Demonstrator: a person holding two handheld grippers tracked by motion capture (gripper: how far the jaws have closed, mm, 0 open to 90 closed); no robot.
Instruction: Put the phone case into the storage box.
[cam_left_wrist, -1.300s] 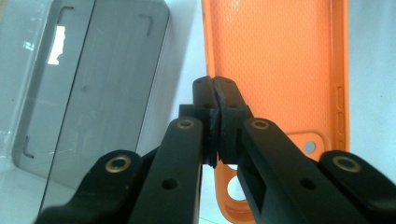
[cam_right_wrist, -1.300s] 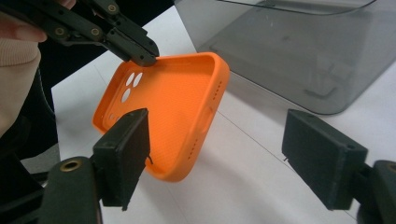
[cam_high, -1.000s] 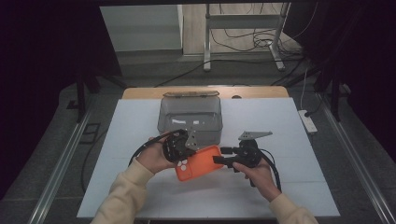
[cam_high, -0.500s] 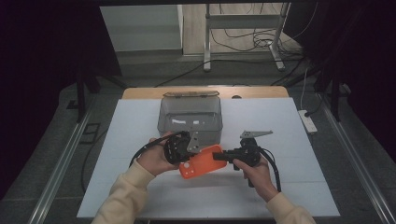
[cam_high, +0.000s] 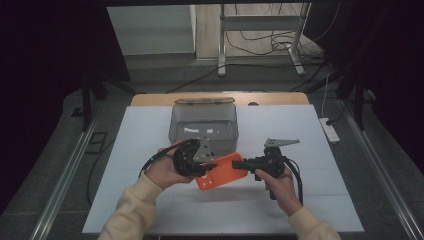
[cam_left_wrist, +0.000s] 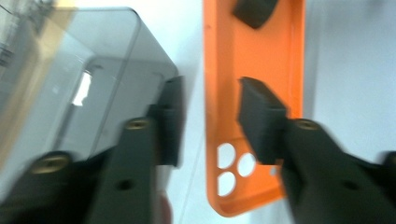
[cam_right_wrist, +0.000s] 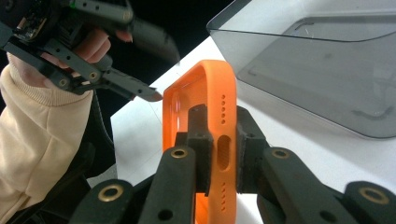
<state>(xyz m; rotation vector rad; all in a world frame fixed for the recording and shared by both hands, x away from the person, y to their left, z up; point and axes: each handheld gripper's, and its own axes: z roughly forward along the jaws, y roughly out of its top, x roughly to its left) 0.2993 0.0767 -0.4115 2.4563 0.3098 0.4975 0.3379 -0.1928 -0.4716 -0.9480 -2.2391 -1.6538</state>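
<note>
On the left side of the high view, the left gripper (cam_high: 207, 162) is held in the person's left hand (cam_high: 162, 172), just in front of the smoky transparent box (cam_high: 202, 120) that stands on the white table (cam_high: 130, 150). Its jaws have just been opening, and now they stand apart with a clear gap. In the left gripper view, one jaw is in front of the wall of the transparent box (cam_left_wrist: 70, 84), and the other jaw lies over the inside of the orange phone case (cam_left_wrist: 254, 56) without pressing on it; the near long edge of the case is between the two jaws, but neither pad squeezes it. The round camera holes of the case are at its lower end in this view. In the middle of the high view, the orange phone case (cam_high: 220, 175) is between the two grippers, near the box and a little above the table as far as one can tell. On the right, the right gripper (cam_high: 240, 164) is held in the person's right hand (cam_high: 280, 185), and it points to the left. In the right gripper view, its jaws are closed tight on the short end of the orange phone case (cam_right_wrist: 219, 112), one pad on each side of the edge with the small holes, and the case stands on its edge.
</note>
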